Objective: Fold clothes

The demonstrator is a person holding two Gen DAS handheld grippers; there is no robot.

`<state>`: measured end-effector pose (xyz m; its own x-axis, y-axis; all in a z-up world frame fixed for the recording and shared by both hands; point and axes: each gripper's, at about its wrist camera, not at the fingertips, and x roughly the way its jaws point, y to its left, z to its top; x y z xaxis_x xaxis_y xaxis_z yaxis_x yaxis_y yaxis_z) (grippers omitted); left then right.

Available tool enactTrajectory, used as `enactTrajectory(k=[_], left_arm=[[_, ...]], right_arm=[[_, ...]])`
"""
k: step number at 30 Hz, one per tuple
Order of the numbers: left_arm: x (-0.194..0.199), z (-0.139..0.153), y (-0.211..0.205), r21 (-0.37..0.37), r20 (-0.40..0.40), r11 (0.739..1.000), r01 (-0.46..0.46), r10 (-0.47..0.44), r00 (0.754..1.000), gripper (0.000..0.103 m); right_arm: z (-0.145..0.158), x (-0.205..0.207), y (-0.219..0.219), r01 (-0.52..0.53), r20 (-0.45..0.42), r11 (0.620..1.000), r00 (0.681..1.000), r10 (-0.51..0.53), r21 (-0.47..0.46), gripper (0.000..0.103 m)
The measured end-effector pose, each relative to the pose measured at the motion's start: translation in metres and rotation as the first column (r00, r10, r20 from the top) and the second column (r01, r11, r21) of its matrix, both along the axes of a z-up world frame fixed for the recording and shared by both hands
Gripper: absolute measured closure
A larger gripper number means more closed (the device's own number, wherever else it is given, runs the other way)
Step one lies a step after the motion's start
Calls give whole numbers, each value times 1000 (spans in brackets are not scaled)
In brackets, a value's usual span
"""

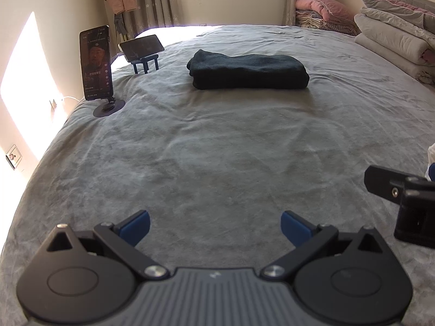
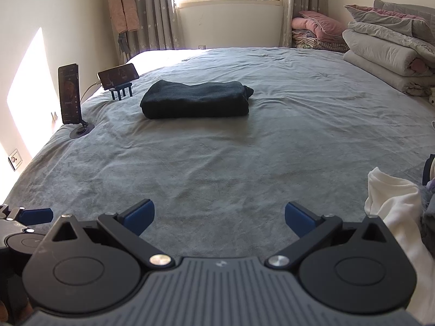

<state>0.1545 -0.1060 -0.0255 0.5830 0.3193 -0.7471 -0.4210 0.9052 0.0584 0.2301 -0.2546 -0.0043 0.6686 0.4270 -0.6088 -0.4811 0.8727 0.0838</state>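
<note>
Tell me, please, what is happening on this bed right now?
A person is folding clothes with a handheld gripper in each hand. Right now neither holds anything: the left gripper and the right gripper both hover open over the grey bedspread. One dark garment already lies folded further up the bed. A white garment lies unfolded at the right edge, close to the right gripper, and looks like the next piece. Two phones on stands sit at the left edge.
</note>
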Motion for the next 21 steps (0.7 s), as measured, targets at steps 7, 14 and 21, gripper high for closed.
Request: enactTrajectory(k=[7,14,21], left_arm=[[-30,18,5,-5,53,996,-87,87,995,0],[-64,13,-4,17,54,994,-105,104,993,0],[-90,-3,-11,65,15,993,-102,101,995,0]], right_arm=[[2,-33,-8,-18,69,1000,997,18,8,0],[-12,-64,-19,-37,63,999,997,39,-25,0],[-16,-81,-17,-45,74,998,996,48,-35,0]])
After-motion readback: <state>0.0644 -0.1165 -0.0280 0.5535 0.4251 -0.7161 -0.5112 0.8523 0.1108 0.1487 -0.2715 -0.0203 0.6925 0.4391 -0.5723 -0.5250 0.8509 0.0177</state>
